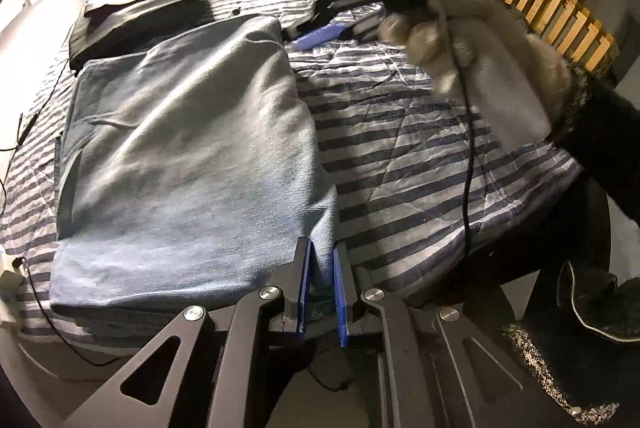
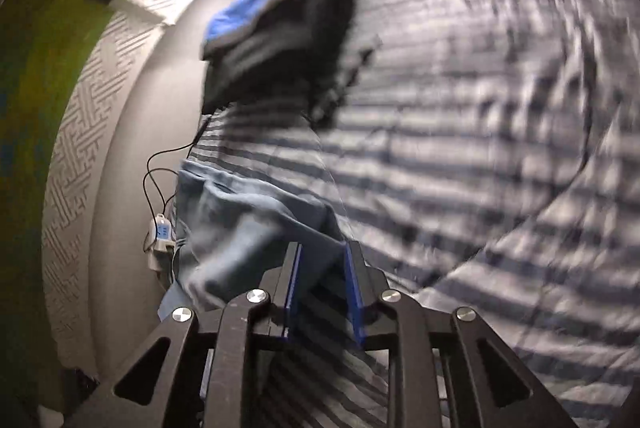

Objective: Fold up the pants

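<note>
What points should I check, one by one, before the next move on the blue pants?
1. Left gripper grip: ok, its fingers are shut on a corner of the light blue denim pants.
2. Right gripper grip: cannot tell; denim lies between its fingers, but a gap shows and the view is blurred.
3. Pants already folded flat: ok, they lie as a rectangle on the blue-and-white striped quilt.
4. Free quilt to the right of the pants: ok.
5. Folded dark clothes stack with the blue-and-white piece on top: ok, it lies beyond the pants' far edge.
6. Thin black cable: not ok, it hangs over the quilt.
</note>
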`<control>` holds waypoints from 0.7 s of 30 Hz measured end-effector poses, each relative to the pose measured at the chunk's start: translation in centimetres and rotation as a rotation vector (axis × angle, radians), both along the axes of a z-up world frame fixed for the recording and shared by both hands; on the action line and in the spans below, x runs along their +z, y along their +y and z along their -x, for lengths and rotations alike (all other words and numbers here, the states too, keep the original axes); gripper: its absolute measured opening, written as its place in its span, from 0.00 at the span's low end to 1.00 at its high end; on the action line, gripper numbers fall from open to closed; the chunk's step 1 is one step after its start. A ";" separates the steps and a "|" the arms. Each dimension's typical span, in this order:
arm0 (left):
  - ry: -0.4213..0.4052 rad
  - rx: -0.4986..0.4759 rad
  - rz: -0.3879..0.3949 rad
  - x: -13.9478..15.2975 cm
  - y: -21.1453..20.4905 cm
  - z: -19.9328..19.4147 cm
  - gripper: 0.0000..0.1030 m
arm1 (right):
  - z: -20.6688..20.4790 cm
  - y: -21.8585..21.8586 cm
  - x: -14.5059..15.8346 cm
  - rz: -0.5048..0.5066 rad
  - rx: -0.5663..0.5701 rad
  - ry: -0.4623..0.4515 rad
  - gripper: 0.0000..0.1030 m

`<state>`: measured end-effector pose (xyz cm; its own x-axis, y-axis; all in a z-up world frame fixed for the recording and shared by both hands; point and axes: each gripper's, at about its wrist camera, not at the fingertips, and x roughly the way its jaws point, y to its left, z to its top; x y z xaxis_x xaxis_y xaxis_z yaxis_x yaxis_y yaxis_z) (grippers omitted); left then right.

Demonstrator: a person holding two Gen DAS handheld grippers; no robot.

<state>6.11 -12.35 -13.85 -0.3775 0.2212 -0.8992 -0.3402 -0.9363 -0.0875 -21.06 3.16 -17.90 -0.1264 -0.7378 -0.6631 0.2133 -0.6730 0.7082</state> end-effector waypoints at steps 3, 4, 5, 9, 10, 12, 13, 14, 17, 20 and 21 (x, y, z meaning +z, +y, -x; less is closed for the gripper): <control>0.015 0.003 0.006 0.7 -0.1 -0.1 0.10 | 0.7 -1.0 -2.4 0.103 -0.021 -0.083 0.23; 0.021 0.006 0.007 1.0 -0.1 -0.2 0.10 | 0.9 -1.4 -2.7 0.136 -0.029 -0.093 0.19; 0.022 0.009 0.003 1.4 -0.4 -0.3 0.10 | 0.9 -1.7 -2.4 0.170 -0.036 -0.082 0.04; 0.034 0.003 0.000 2.5 -1.0 -0.8 0.09 | 0.3 -2.8 2.4 0.128 -0.023 0.095 0.02; 0.032 0.006 -0.005 2.6 -1.2 -0.9 0.09 | 0.2 -3.0 3.9 0.107 -0.019 0.142 0.02; 0.035 0.005 -0.011 2.5 -1.1 -1.1 0.09 | 0.0 -3.2 6.7 0.092 -0.004 0.222 0.01; 0.041 0.003 -0.004 2.3 -0.9 -1.3 0.09 | 0.1 -3.3 7.3 0.083 0.001 0.241 0.01; 0.047 -0.003 0.001 1.9 -0.4 -1.4 0.08 | 0.4 -3.5 7.6 0.062 0.001 0.256 0.01; 0.013 -0.024 -0.006 0.2 0.7 -0.6 0.07 | 1.7 -3.8 5.1 0.034 -0.034 0.196 0.01; -0.010 -0.033 0.011 -1.5 1.7 -0.2 0.11 | 2.6 -2.7 1.6 -0.005 -0.077 0.107 0.02; -0.018 -0.041 -0.014 -1.1 1.7 -0.4 0.12 | 2.7 -2.4 1.1 -0.027 -0.081 0.096 0.02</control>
<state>6.47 -10.63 -14.98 -0.3514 0.2489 -0.9025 -0.3764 -0.9202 -0.1072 -23.78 0.80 -16.77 -0.2486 -0.7048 -0.6644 0.2231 -0.7091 0.6688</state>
